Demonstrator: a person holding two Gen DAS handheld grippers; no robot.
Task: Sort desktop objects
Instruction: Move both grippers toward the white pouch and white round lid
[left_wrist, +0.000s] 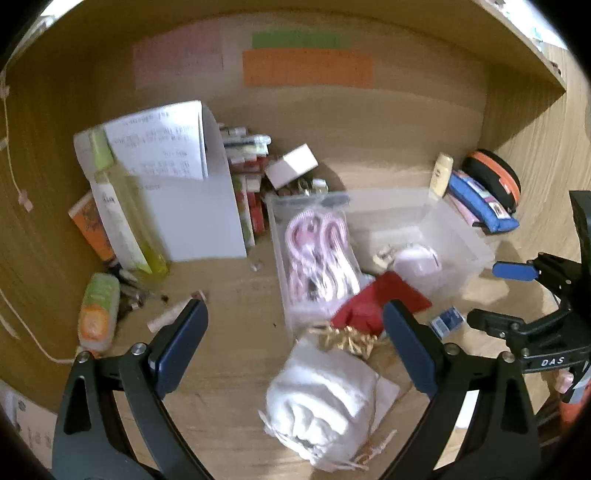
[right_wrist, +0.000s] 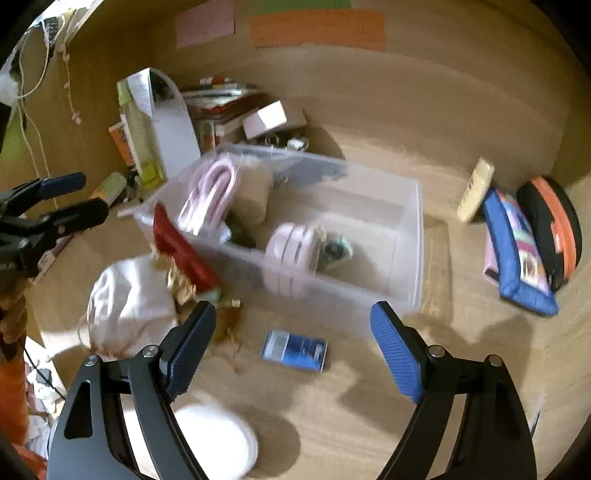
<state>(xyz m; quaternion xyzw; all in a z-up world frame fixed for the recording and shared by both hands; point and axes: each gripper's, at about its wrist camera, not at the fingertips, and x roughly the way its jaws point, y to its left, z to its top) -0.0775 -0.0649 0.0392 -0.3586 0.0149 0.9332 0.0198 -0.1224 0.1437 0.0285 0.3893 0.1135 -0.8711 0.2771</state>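
Note:
A clear plastic bin (left_wrist: 461, 236) (right_wrist: 410, 229) sits mid-desk. It holds pink cables (left_wrist: 317, 254) (right_wrist: 210, 192) and a pale pink round case (left_wrist: 417, 264) (right_wrist: 291, 247). A red pouch (left_wrist: 373, 302) (right_wrist: 184, 254) leans on its front wall beside a gold tassel (left_wrist: 347, 338). A white cloth bundle (left_wrist: 325, 402) (right_wrist: 129, 302) lies on the desk between my left gripper's fingers. My left gripper (left_wrist: 295, 339) is open and empty. My right gripper (right_wrist: 295, 332) is open and empty above a small blue box (right_wrist: 295, 349) (left_wrist: 447, 321).
A white paper bag (left_wrist: 192, 206), a yellow bottle (left_wrist: 122, 206), boxes and tubes stand at back left. A cream tube (right_wrist: 476, 188), a blue pouch (right_wrist: 517, 254) and a black-orange case (right_wrist: 550, 229) lie at right. A white round lid (right_wrist: 218, 439) lies near the desk's front edge.

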